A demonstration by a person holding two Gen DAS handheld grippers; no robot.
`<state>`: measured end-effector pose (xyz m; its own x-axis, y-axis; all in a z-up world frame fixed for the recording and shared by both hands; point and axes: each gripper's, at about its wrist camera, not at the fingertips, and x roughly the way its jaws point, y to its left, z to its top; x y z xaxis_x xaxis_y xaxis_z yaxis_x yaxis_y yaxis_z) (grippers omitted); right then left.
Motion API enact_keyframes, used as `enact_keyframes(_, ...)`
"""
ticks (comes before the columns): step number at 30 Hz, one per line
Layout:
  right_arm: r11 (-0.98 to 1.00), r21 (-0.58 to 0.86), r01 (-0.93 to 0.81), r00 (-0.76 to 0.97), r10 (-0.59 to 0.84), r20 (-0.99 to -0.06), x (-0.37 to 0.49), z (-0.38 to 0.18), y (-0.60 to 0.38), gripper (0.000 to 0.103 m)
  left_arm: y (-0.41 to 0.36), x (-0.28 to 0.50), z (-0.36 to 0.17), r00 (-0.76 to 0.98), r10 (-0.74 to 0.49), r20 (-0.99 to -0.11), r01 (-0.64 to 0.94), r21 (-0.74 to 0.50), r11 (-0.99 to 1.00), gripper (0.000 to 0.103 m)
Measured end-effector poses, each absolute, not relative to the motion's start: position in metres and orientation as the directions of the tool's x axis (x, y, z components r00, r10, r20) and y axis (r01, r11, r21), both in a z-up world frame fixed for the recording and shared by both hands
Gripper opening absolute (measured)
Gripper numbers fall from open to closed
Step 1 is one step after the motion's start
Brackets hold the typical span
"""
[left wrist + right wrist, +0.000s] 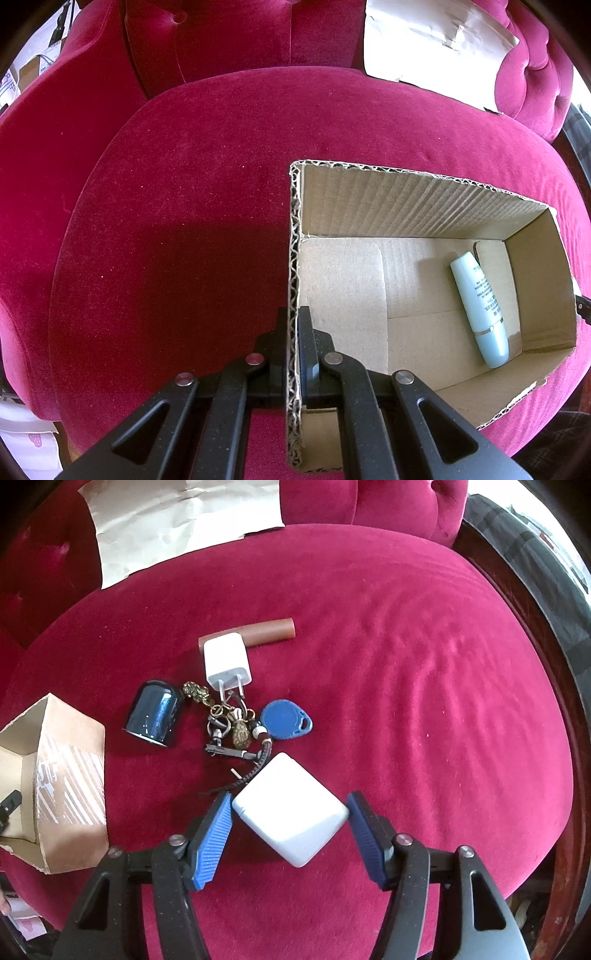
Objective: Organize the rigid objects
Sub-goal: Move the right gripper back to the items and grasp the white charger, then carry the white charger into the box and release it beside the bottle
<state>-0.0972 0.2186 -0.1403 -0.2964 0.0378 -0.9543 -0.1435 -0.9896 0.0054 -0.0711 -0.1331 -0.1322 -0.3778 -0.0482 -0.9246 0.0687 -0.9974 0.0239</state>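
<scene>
Pads of right gripper [290, 812] pinching large white charger [291, 812] corner to corner; smooth, rigid, liable to slip. Left gripper [293, 332] clamping cardboard box [293, 229] wall.

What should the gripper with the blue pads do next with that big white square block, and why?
Probably lift the large white charger and carry it toward the cardboard box. The right gripper has its blue pads against two opposite corners of the charger, which lies on the red cushion. The left gripper is shut on the box wall, steadying it. A corner grip could slip, so lift slowly.
</scene>
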Motion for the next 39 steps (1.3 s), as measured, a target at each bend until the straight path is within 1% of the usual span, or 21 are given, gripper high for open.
enact_keyframes(4, -0.989, 0.014, -0.146, -0.291, 0.029, -0.956, -0.098, -0.141, 0.222, 0.067, -0.133, -0.071, -0.132, -0.378, -0.048, -0.925, 0.07, 0.024, -0.997, 0.003)
enact_keyframes(18, -0.997, 0.017, -0.078, -0.38, 0.014, -0.925, -0.102, -0.121, 0.23, 0.067, -0.136, -0.068, -0.131, -0.378, -0.048, -0.925, 0.067, 0.025, -0.997, 0.004)
enact_keyframes(20, -0.998, 0.011, -0.068, -0.389, 0.016, -0.921, -0.111, -0.107, 0.216, 0.066, -0.137, -0.068, -0.131, -0.377, -0.048, -0.925, 0.068, 0.024, -0.997, 0.004)
enact_keyframes(23, -0.999, 0.008, -0.053, -0.407, 0.014, -0.913, -0.099, -0.094, 0.2, 0.067, -0.137, -0.068, -0.131, -0.378, -0.048, -0.925, 0.067, 0.025, -0.997, 0.004)
enact_keyframes(25, -0.999, 0.011, -0.042, -0.421, 0.008, -0.907, -0.083, -0.075, 0.183, 0.067, -0.136, -0.068, -0.13, -0.378, -0.048, -0.925, 0.066, 0.025, -0.997, 0.004)
enact_keyframes(39, -0.999, 0.024, 0.045, -0.508, -0.044, -0.86, -0.082, -0.043, 0.138, 0.067, -0.14, -0.067, -0.129, -0.38, -0.049, -0.924, 0.066, 0.026, -0.997, 0.004)
